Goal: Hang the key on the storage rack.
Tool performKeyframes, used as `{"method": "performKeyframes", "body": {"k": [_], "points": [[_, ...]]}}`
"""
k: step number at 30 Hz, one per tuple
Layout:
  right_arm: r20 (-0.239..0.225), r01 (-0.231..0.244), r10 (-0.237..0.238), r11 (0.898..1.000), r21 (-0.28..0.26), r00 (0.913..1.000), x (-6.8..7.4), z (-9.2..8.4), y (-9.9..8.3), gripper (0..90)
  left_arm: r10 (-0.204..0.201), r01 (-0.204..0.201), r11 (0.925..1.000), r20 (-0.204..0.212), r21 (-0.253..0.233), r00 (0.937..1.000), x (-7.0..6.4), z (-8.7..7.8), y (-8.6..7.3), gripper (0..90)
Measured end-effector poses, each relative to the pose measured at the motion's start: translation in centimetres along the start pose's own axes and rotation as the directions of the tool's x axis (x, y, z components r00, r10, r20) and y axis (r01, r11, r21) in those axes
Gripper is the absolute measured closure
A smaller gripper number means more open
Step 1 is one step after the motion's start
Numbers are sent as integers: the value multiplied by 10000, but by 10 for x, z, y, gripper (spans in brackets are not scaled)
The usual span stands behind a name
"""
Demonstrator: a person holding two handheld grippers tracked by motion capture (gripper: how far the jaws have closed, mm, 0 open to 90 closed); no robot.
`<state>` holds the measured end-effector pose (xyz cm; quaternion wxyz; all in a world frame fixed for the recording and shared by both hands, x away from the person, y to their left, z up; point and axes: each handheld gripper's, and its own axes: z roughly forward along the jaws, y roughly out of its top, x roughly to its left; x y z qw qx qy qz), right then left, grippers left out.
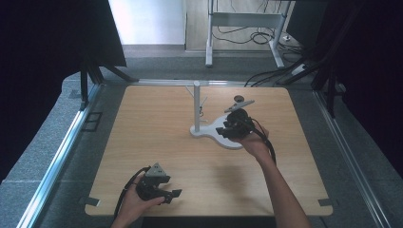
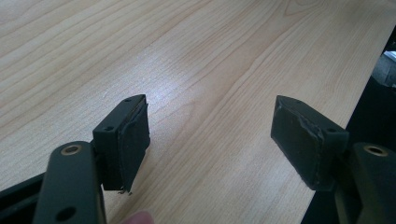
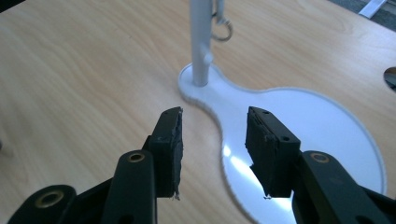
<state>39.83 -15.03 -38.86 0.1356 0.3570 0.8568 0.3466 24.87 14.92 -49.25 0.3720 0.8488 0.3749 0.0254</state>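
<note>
Nearest us, our left tool [image 1: 172, 195] rested wide open and empty at the near edge of the table [image 1: 142, 142], likely parked in reserve. Our right tool [image 3: 214, 135], jaws partly open on nothing, hovered over the white stand [image 3: 299, 121], near its upright post [image 3: 200, 37], where a small ring [image 3: 224, 31] hung.

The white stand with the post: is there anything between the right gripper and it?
Nothing visible stands between them. The right gripper is open and hovers over the near edge of the white stand, at the narrow neck of its base. The post rises just beyond, with bare base before it.
</note>
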Motion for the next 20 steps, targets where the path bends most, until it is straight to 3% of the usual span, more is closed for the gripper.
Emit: {"method": "performKeyframes", "body": {"k": [11, 20], "points": [[-294, -260, 246, 9986, -455, 9993, 9, -10, -67, 542, 6, -5, 9999, -92, 128, 10000, 1, 1, 0, 285], [-306, -473, 447, 9949, -889, 9985, 10, -10, -89, 532, 58, -55, 9999, -168, 161, 9998, 0, 2, 0, 284]]}}
